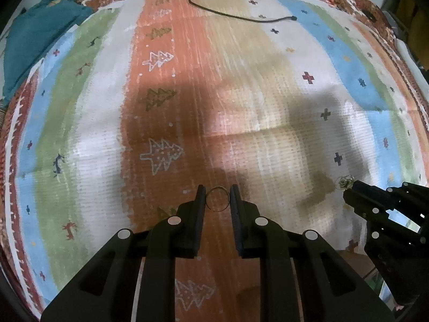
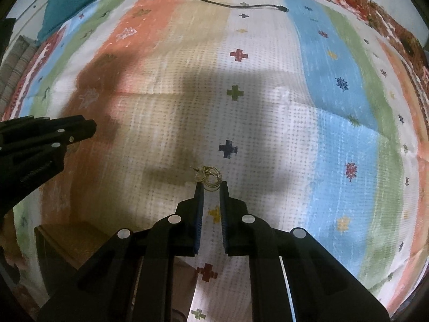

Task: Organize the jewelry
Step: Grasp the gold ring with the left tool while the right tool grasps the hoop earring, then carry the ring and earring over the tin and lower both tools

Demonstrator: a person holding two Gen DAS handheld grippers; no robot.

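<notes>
I have both grippers pitched steeply down at the striped, patterned bedspread. My left gripper pinches a thin metal ring between its black fingers, low over the orange stripe. To its right, my right gripper has its fingers closed on a small tangle of gold wire jewelry, over the white stripe with the crosses; the two grippers sit near each other but apart. A brown box lies close below, between them. Beyond the fingertips the cloth runs open and flat. Farther off lies a loose black cable, and a teal folded cloth at the far left edge.
</notes>
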